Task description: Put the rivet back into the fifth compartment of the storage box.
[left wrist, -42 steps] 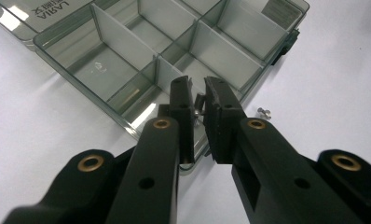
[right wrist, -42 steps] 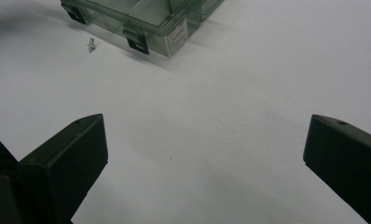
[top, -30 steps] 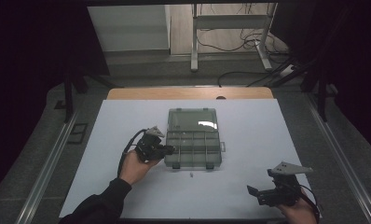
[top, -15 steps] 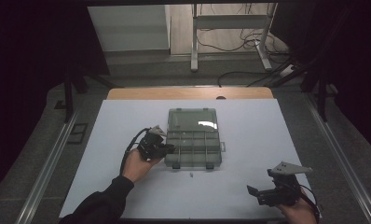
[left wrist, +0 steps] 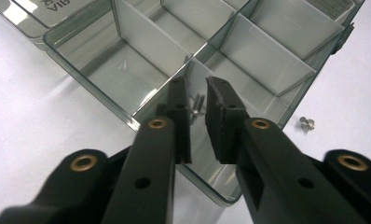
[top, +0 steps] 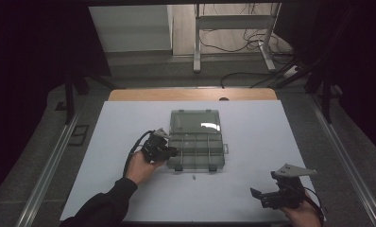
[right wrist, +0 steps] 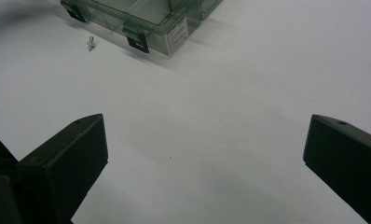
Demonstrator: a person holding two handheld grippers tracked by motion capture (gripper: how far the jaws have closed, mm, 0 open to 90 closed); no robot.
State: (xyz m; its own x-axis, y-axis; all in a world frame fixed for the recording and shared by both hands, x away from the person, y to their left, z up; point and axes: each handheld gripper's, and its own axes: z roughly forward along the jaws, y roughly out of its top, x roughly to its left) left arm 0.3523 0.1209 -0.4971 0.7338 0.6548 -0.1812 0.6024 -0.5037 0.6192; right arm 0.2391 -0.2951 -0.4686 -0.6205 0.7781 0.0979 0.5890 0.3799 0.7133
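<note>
A clear grey organizer box (top: 195, 150) lies open mid-table, its lid (top: 195, 121) folded back. My left gripper (top: 171, 152) reaches over the box's left front corner. In the left gripper view its jaws (left wrist: 196, 88) stand a narrow gap apart above a compartment; they have just been opening. A small metal screw (left wrist: 196, 103) shows in the gap on the compartment floor, and no pad presses on it. Another small screw (top: 194, 178) (left wrist: 307, 122) (right wrist: 91, 43) lies on the white table just in front of the box (right wrist: 141, 18). My right gripper (top: 260, 197) (right wrist: 207, 126) is open wide and empty at the front right.
The white table top (top: 252, 137) ends in a wooden strip (top: 191, 94) at the far edge. Metal rails (top: 49, 165) run along both sides. Beyond the table stand a metal frame (top: 233, 28) and cables on the floor.
</note>
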